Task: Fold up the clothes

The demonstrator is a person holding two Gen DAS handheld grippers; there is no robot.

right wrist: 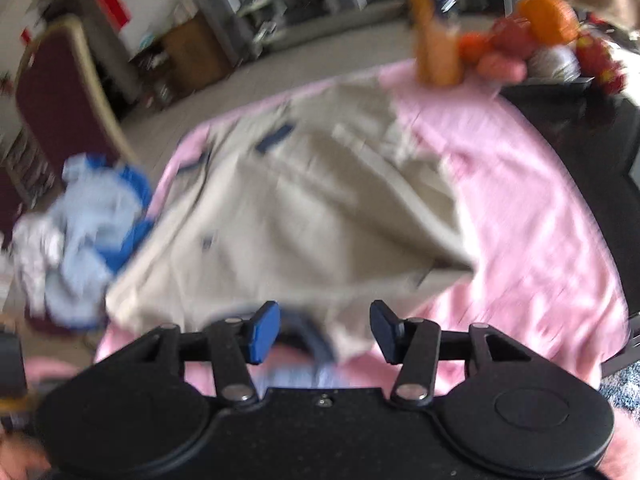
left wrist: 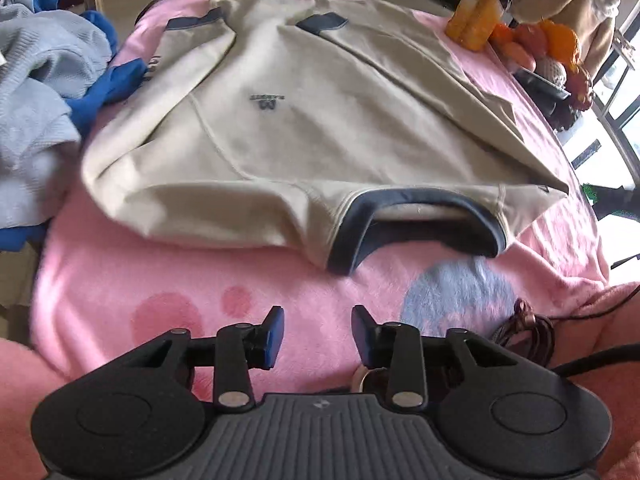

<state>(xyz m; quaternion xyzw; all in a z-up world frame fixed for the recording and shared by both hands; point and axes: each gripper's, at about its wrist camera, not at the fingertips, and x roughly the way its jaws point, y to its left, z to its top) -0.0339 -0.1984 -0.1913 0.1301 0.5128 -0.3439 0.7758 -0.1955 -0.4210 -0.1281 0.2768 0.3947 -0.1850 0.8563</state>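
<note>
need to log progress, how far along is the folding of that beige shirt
Partly done: the beige shirt with navy collar and cuffs lies on the pink blanket with both sleeves folded in. In hand: nothing; left gripper and right gripper are open. Left: body folds, plus the blue-grey clothes pile.

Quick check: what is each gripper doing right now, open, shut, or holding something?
Left gripper: open, holding nothing, short of the beige shirt.
Right gripper: open, holding nothing, above the shirt's collar end.
</note>
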